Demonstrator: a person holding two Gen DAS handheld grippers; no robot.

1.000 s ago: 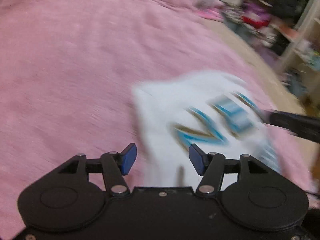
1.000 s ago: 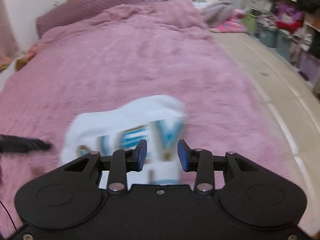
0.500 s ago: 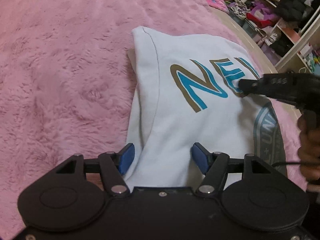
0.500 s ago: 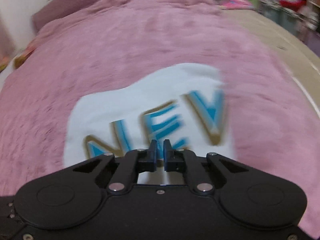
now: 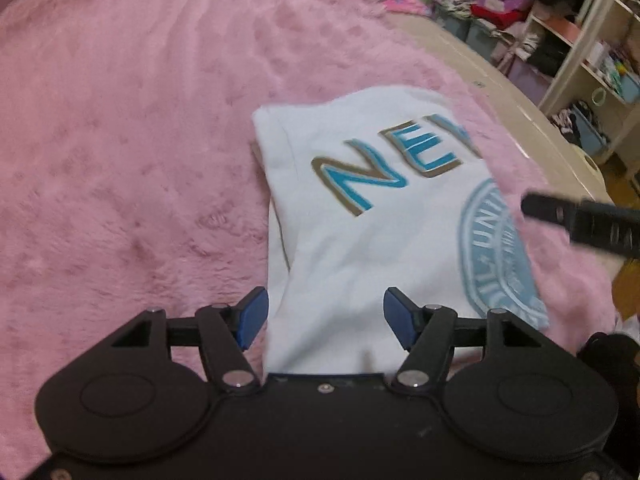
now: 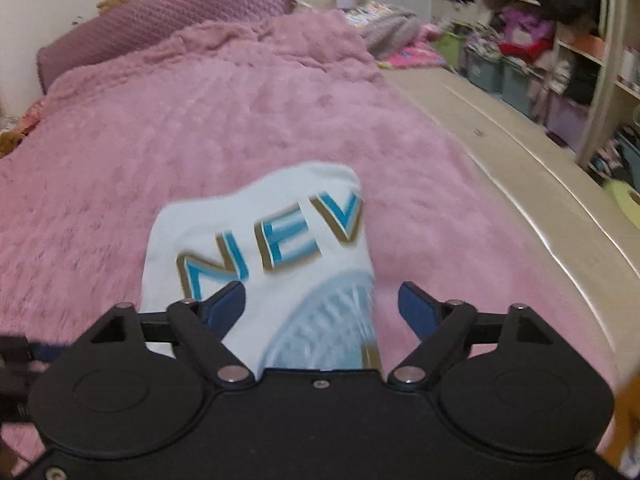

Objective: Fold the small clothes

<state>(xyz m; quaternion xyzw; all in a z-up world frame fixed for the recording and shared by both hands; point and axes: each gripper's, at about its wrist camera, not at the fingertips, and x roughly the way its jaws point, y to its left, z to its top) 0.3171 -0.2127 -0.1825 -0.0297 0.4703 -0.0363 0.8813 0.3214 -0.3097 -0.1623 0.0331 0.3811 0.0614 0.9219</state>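
Left wrist view: my left gripper (image 5: 325, 320), fingers spread wide, gripping nothing, poised over the near edge of the folded white shirt (image 5: 360, 248). Shirt lies flat on the pink blanket (image 5: 132, 152) covering the bed. Print reads "NEV", blue letters outlined in gold; round blue seal beside it, lettering "UNI…", remainder illegible. My right gripper (image 5: 532, 205) enters at right, off the shirt; its state cannot be told here. Shelves (image 5: 580, 40) hold clothes and bins, contents blurred.

Right wrist view: my right gripper (image 6: 320, 306), fingers released wide apart, over the shirt's (image 6: 256, 216) right edge. Storage bins (image 6: 500, 74) along the wall, filled with clothes
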